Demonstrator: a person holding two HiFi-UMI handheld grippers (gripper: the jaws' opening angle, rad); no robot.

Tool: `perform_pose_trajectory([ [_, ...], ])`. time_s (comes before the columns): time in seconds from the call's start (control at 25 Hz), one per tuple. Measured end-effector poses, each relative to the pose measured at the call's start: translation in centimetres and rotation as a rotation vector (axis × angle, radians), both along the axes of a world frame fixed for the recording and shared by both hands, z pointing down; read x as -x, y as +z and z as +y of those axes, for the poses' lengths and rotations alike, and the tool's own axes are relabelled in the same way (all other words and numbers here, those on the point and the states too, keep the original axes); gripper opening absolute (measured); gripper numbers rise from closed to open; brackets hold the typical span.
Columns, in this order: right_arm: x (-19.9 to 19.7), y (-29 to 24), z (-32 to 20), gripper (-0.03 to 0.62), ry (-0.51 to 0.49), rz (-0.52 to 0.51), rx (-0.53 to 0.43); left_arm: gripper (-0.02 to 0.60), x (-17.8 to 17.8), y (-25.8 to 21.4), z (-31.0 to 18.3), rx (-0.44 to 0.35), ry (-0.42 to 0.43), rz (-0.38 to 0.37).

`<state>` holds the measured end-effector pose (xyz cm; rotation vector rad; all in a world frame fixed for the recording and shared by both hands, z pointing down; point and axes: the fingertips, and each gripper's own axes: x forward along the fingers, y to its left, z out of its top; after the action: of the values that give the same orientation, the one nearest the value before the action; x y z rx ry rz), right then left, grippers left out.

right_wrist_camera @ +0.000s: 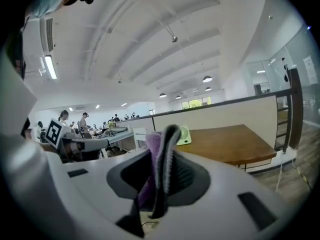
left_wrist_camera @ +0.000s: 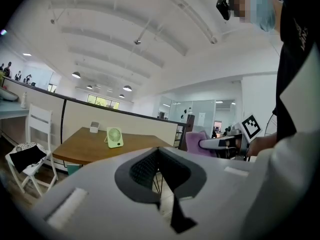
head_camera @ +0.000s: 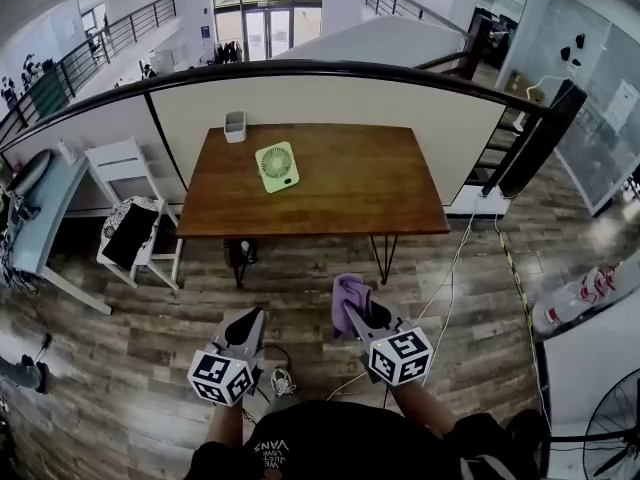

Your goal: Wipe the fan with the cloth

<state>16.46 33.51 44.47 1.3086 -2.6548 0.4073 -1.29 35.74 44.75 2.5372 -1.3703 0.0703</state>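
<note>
Right gripper (head_camera: 362, 320): jaws closed on the purple cloth (head_camera: 346, 291), well short of the desk (head_camera: 390, 193). Left gripper (head_camera: 245, 320): jaws closed, empty. Green fan (head_camera: 277, 166): upright on the desk.

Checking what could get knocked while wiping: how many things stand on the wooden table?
2. The green fan stands left of the middle of the table; a small white container sits near the far left edge, apart from the fan. Nothing looks hidden.
</note>
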Motion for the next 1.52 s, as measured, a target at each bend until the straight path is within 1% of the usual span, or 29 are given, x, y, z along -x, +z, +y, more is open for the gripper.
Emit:
perform_pose_trajectory([
  [0.4, 5.5, 0.3, -6.6, 0.094, 0.103, -0.015, 0.017, 0.011, 6.2, 0.4, -7.9, 0.008, 0.079, -0.012],
  [0.64, 7.5, 0.6, -9.0, 0.094, 0.171, -0.013, 0.025, 0.012, 7.9, 0.7, -11.0, 0.011, 0.16, 0.0],
  [0.88, 8.8, 1.2, -10.3, 0.094, 0.189, -0.003, 0.05, 0.011, 8.6, 1.7, -12.6, 0.037, 0.183, 0.032],
  [1.04, 8.9, 1.6, -11.8, 0.094, 0.187, -0.004, 0.06, 0.012, 8.9, 2.2, -13.5, 0.051, 0.178, 0.037],
  [1.24, 8.7, 2.2, -14.8, 0.095, 0.17, -0.008, 0.066, 0.012, 9.5, 2.8, -15.8, 0.064, 0.137, 0.029],
  [1.52, 7.4, 2.6, -19.9, 0.094, 0.121, -0.007, 0.074, 0.012, 7.7, 3.0, -20.4, 0.073, 0.103, 0.011],
])
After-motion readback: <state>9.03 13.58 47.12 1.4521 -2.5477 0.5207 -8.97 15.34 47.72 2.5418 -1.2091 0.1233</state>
